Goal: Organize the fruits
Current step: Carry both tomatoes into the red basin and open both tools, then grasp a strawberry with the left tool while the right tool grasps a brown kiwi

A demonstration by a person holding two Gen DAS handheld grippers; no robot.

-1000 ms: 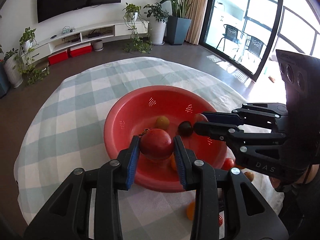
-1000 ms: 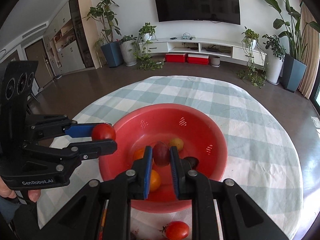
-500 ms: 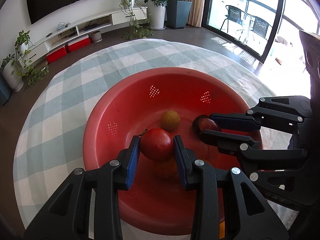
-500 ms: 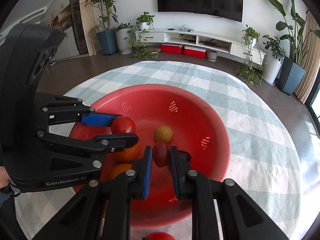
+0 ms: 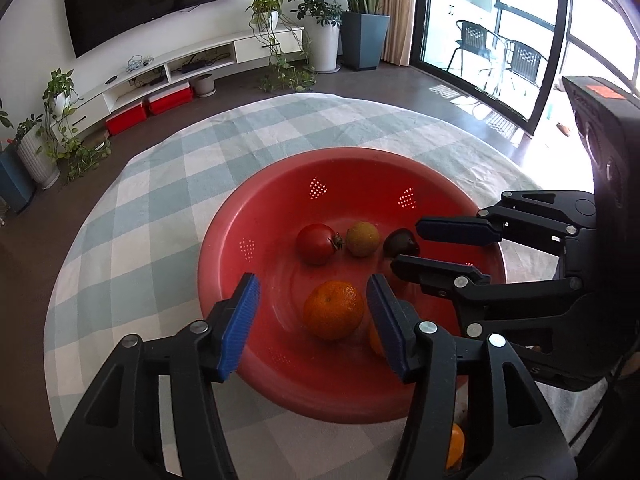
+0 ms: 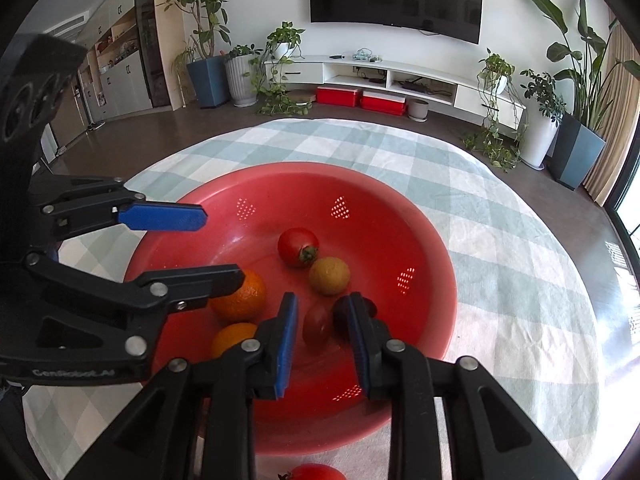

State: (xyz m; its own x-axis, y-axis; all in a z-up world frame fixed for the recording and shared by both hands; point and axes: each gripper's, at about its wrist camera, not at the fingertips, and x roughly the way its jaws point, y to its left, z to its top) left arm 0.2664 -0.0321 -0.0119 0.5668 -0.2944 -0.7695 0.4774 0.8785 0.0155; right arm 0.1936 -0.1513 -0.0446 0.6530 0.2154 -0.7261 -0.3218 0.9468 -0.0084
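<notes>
Both grippers hang over the red bowl [image 5: 256, 216] at the centre of each frame, where the fruit collects. The left gripper [image 5: 312, 316] is spreading its fingers with nothing gripped; the orange [image 5: 334, 310] seen between them lies on the bowl floor below. The right gripper [image 6: 322, 338] is parting too, its small dark-red fruit [image 6: 316, 324] loose between the pads (apparently just let go). A tomato [image 6: 298, 247] rests mid-bowl. Another tomato [image 6: 312, 472] waits on the counter [image 6: 520, 320] at the lower edge, so sorting looks unfinished
</notes>
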